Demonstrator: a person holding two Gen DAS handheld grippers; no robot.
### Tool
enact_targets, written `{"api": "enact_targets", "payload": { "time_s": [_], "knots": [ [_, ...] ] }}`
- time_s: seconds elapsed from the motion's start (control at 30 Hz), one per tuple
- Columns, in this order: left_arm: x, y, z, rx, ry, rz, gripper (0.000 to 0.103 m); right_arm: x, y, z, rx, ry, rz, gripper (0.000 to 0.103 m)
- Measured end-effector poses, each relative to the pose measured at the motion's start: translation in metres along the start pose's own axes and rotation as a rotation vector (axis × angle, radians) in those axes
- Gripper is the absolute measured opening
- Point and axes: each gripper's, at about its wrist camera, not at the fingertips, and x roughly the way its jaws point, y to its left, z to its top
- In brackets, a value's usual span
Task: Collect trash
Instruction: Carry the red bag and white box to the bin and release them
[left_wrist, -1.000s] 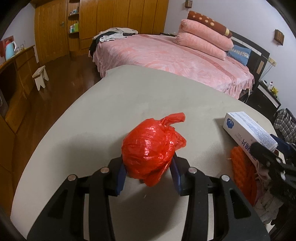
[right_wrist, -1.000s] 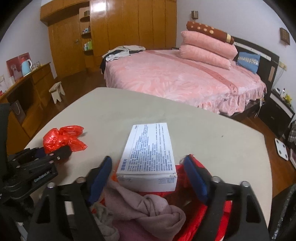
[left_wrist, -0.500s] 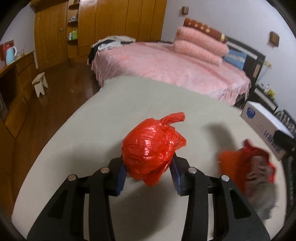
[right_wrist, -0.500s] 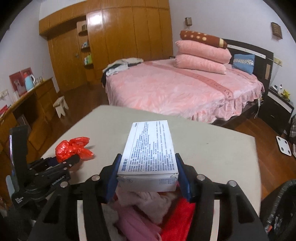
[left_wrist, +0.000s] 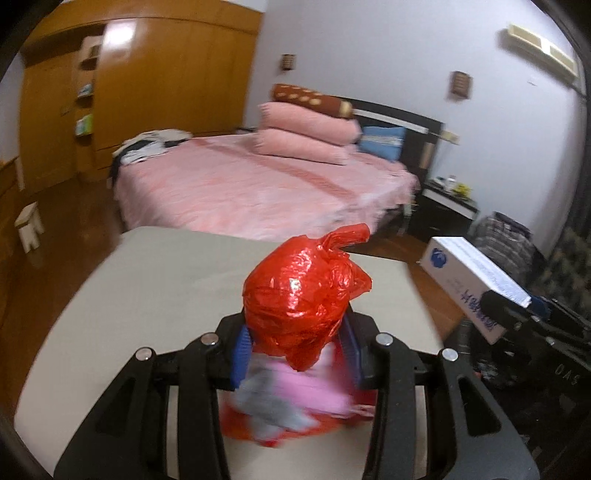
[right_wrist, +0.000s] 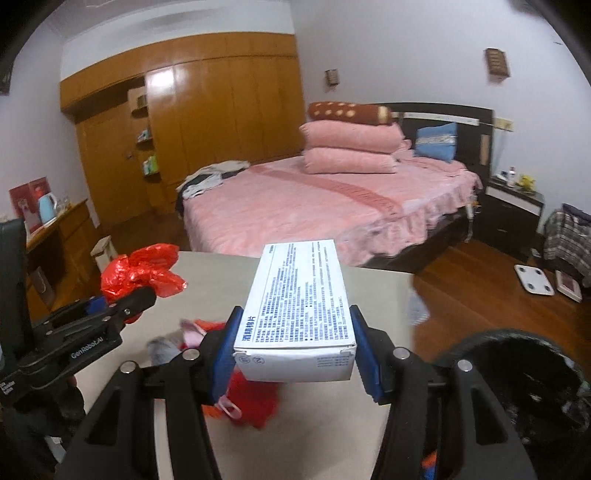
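Left gripper (left_wrist: 293, 350) clenched on crumpled red plastic bag ball (left_wrist: 303, 295), held above beige surface (left_wrist: 155, 280). Bag light, soft, crinkly, slippery film; grip mid-bulk, knot tail at 1 o'clock is spare handle. Right gripper (right_wrist: 295, 349) clamps white printed cardboard box (right_wrist: 299, 299) across narrow sides near rear end. Box light, stiff, likely crushable; keep squeeze modest. Black-lined bin (right_wrist: 517, 373) at 4 o'clock of right gripper. Pink-grey cloth pile (left_wrist: 288, 398) below on surface.

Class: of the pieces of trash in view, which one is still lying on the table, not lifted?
The heap of red plastic and pink-grey scraps; the tied red bag and white box are each clamped in a gripper.
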Motion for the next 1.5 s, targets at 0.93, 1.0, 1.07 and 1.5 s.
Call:
{"api": "enact_targets", "payload": {
  "time_s": [0.93, 1.0, 1.07, 1.5],
  "knots": [
    [0.032, -0.257, -0.064, 0.265, 0.115, -0.433, 0.076, -0.132, -0.200, -0.082, 0.198, -0.012, -0.412, 0.073],
    [0.032, -0.254, -0.068, 0.257, 0.117, -0.434, 0.079, -0.134, -0.203, -0.084, 0.203, -0.015, -0.429, 0.081],
    [0.032, -0.247, -0.069, 0.247, 0.121, -0.417, 0.083, -0.133, -0.206, -0.084, 0.207, -0.017, -0.432, 0.089],
    [0.001, -0.123, -0.059, 0.195, 0.039, -0.144, 0.090, -0.094, -0.132, -0.070, 0.142, -0.031, -0.246, 0.097]
  ]
}}
